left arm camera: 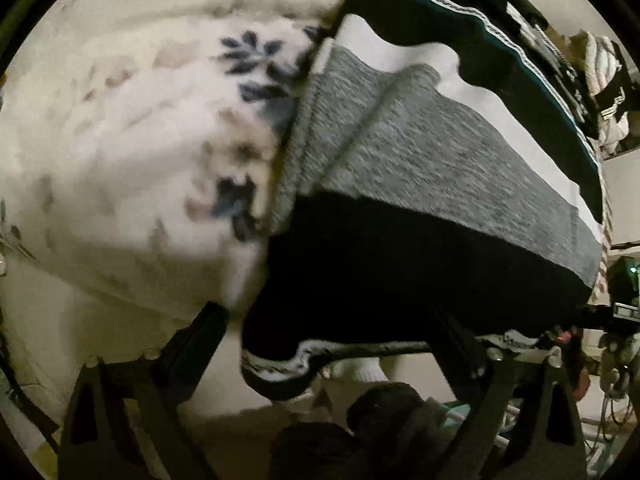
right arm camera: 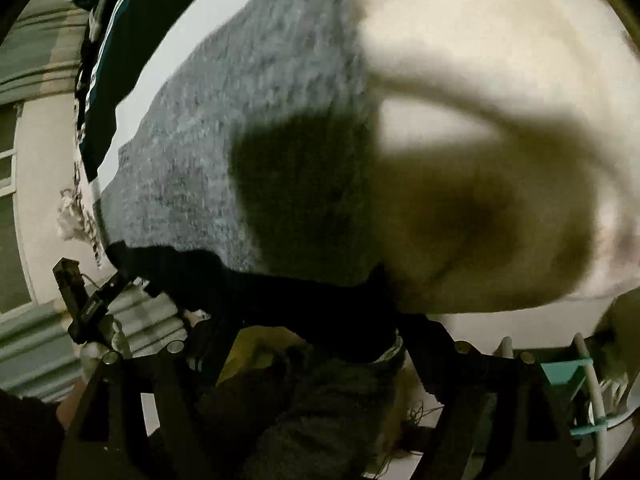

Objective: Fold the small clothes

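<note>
A grey marled knit garment (left arm camera: 420,152) lies spread on a white sheet, ending near me in a wide black band (left arm camera: 400,264) with a white patterned trim (left arm camera: 280,364) that hangs over the edge. My left gripper (left arm camera: 328,320) points down at that black edge, jaws wide, with the trimmed corner between the fingers (left arm camera: 208,320) and no pad pressing on it. In the right wrist view the same grey garment (right arm camera: 224,128) and black band (right arm camera: 304,296) fill the middle. My right gripper (right arm camera: 322,332) stands open, straddling the band's edge.
A cream floral blanket (left arm camera: 140,140) bulges to the left of the garment, seen as a blurred cream mass (right arm camera: 500,80). A dark cloth with white zigzag trim (left arm camera: 460,12) lies beyond. Dark clothes (left arm camera: 380,412) and a teal rack (right arm camera: 560,376) sit below the edge.
</note>
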The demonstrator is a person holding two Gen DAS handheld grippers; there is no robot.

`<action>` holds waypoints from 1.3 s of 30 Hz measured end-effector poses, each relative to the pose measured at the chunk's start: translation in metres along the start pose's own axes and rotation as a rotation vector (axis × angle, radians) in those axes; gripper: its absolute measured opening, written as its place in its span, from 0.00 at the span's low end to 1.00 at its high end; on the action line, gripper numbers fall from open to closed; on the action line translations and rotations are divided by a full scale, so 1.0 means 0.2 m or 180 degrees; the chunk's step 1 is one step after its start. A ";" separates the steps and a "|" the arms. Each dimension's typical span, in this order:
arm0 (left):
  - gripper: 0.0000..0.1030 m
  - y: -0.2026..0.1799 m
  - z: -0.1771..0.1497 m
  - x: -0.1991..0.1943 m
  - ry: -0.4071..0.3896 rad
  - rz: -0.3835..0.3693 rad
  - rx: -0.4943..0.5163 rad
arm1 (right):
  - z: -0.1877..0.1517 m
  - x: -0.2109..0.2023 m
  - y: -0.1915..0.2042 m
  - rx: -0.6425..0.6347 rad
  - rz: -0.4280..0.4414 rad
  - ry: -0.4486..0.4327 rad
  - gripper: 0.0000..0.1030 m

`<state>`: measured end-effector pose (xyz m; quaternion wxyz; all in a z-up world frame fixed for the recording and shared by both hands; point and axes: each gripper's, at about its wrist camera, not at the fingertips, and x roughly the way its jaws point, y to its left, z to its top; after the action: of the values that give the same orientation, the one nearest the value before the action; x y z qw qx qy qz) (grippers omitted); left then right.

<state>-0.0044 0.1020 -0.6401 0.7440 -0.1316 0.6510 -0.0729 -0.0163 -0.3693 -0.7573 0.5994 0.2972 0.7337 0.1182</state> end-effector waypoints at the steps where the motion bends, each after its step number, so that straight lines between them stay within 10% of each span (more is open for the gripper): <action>1: 0.82 -0.01 -0.03 0.00 0.0001 -0.0026 0.0006 | -0.01 0.02 0.01 -0.0036 -0.0004 0.0043 0.78; 5: 0.62 -0.04 -0.09 0.04 -0.0028 -0.0073 -0.0027 | -0.04 0.09 0.08 -0.0195 -0.0028 0.0143 0.76; 9: 0.15 -0.06 -0.12 0.01 -0.0043 -0.0138 -0.0089 | -0.08 0.13 0.13 -0.0253 -0.0057 0.0176 0.37; 11: 0.08 -0.05 -0.16 -0.02 -0.0048 -0.0144 -0.0094 | -0.10 0.12 0.14 -0.0248 -0.0104 0.0164 0.24; 25: 0.04 -0.02 -0.05 -0.57 -0.0391 -0.0517 -0.0399 | -0.30 -0.30 0.38 0.0004 0.0462 -0.0412 0.07; 39: 0.04 -0.26 0.84 -0.92 -0.1150 -0.1071 -0.0545 | 0.16 -1.02 0.58 0.0444 0.1118 -0.1538 0.06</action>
<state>0.1389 0.1208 -0.4298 0.8118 -0.3114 0.4803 -0.1156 0.0688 -0.4007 -0.5398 0.7051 0.4795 0.5137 0.0952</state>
